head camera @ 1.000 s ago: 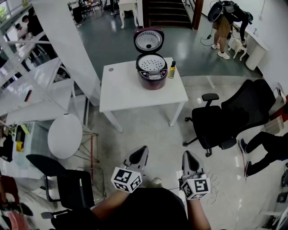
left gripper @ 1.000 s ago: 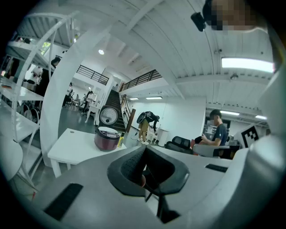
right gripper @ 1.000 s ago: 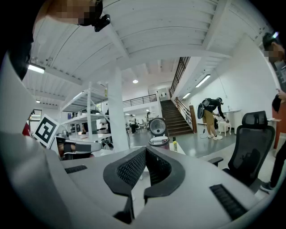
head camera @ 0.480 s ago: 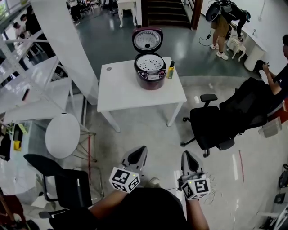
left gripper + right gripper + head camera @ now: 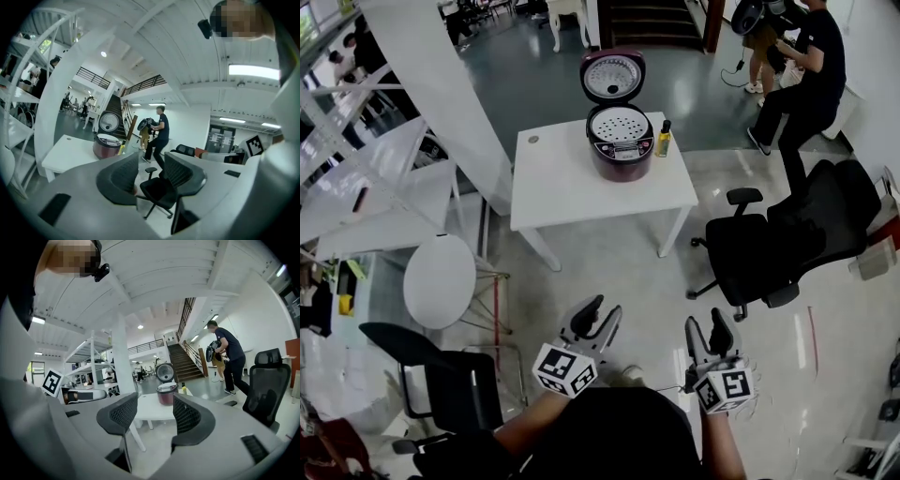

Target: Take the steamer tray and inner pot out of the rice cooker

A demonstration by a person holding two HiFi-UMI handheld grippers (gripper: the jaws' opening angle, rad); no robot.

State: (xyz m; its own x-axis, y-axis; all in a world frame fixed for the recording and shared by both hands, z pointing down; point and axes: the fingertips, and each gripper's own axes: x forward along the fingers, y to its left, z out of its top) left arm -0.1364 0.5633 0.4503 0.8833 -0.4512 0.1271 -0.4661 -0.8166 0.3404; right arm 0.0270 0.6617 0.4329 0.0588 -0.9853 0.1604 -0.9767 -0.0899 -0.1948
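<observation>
The left gripper [image 5: 603,310] sits low in the middle of the head view with its jaws opening, and its own view shows only the floor and a distant black office chair [image 5: 773,246] in the gap, nothing gripped. The right gripper [image 5: 707,324] is just to its right, jaws also opening and already wider apart, and its own view shows the far-off table leg and cooker through the gap with nothing between the pads. Both are held close to the body at about the same height and well apart from each other. They point roughly level toward the top of the frame, and their marker cubes face the camera. The person's forearms [image 5: 528,427] rise from the bottom edge, bent and tucked in by a dark top. Up the frame, well away from both grippers, stands a white table [image 5: 572,192]. The rice cooker [image 5: 622,156] sits near its far right corner with its lid [image 5: 613,77] standing open. The white steamer tray [image 5: 620,124], dotted with holes, lies in the cooker's mouth and hides the inner pot beneath it. A small yellow bottle [image 5: 663,141] stands just right of the cooker. A person in dark clothes [image 5: 811,66] stands at the upper right, and a round white stool [image 5: 439,281] is at the left.
</observation>
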